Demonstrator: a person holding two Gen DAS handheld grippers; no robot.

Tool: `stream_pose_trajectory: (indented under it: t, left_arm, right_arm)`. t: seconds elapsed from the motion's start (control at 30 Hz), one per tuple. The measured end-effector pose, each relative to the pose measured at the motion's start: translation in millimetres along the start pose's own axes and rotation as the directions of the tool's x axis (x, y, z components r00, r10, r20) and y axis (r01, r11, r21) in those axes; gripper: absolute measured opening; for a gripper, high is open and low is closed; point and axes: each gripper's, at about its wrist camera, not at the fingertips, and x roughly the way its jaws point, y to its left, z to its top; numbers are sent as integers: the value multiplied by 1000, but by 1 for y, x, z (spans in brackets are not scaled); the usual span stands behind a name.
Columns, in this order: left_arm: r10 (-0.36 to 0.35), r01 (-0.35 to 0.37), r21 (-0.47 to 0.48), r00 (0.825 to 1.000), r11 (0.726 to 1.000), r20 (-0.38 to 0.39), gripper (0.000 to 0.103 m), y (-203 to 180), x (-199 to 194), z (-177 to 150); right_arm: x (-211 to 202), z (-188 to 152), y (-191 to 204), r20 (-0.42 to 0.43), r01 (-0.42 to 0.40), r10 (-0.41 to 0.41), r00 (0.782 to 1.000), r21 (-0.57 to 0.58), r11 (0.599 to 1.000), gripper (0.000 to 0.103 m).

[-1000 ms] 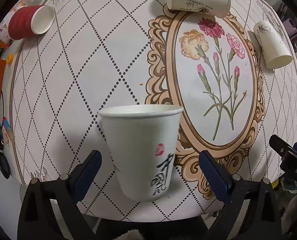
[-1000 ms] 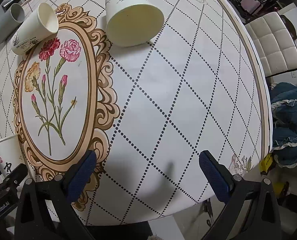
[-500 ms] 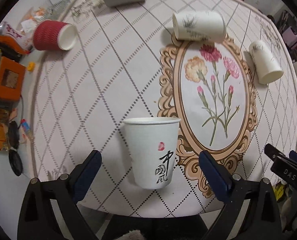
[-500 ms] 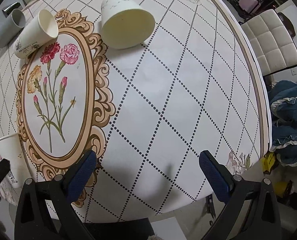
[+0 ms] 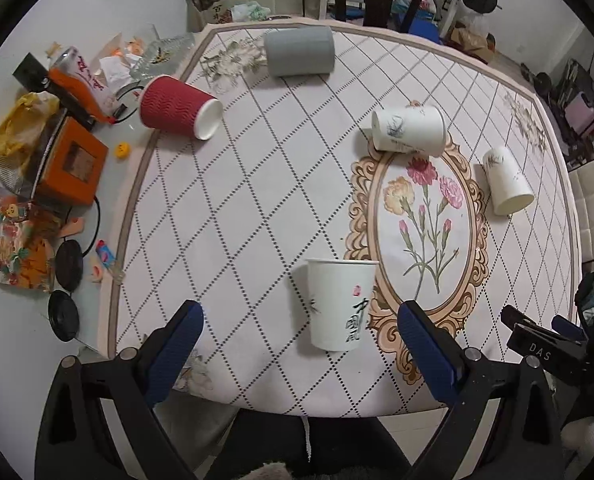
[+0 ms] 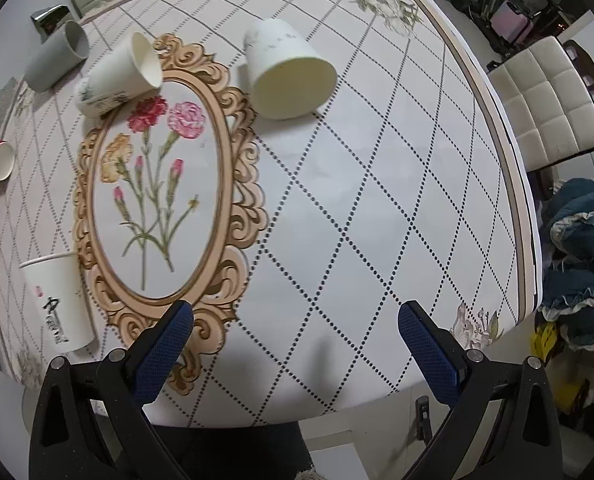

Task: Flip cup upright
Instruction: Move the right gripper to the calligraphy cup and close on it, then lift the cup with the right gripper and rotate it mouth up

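Observation:
A white paper cup with black calligraphy [image 5: 340,305] stands upright near the table's front edge, left of the flower medallion; it also shows in the right wrist view [image 6: 59,305]. My left gripper [image 5: 299,346] is open and empty, pulled back from that cup. My right gripper [image 6: 295,344] is open and empty over the front right of the table. Two white cups lie on their sides: one [image 5: 409,130] at the medallion's top, one [image 5: 505,186] to its right, the latter large in the right wrist view [image 6: 289,70].
A red ribbed cup [image 5: 179,107] and a grey cup [image 5: 300,51] lie on their sides at the far left. Boxes, packets and lids [image 5: 69,166] clutter the left side table. A white chair [image 6: 545,100] stands on the right. The right gripper's body [image 5: 553,350] shows low right.
My left gripper has drawn back and up from the upright calligraphy cup, which stays standing. The right gripper has also pulled back a little; more of the table shows.

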Motion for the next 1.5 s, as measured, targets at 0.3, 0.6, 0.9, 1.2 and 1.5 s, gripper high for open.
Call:
stream_pose_trajectory:
  t: [0.3, 0.6, 0.9, 1.2, 1.5]
  left_arm:
    - [131, -131, -22, 991, 991, 7, 99, 70, 17, 1]
    - [146, -150, -48, 987, 988, -71, 99, 129, 62, -17]
    - [125, -125, 3, 986, 992, -110, 101, 135, 92, -19]
    - [104, -100, 37, 985, 994, -140, 101, 130, 108, -10]
    - [64, -63, 13, 981, 998, -185, 101, 127, 118, 4]
  right_arm:
    - [-29, 1, 59, 16, -43, 44, 999, -66, 997, 103]
    - [-29, -2, 153, -17, -79, 77, 997, -195, 978, 102]
    - [12, -8, 205, -116, -90, 62, 991, -262, 961, 82]
    - [30, -11, 219, -155, -108, 69, 985, -260, 959, 61]
    - [8, -3, 202, -51, -151, 144, 988, -188, 971, 61]
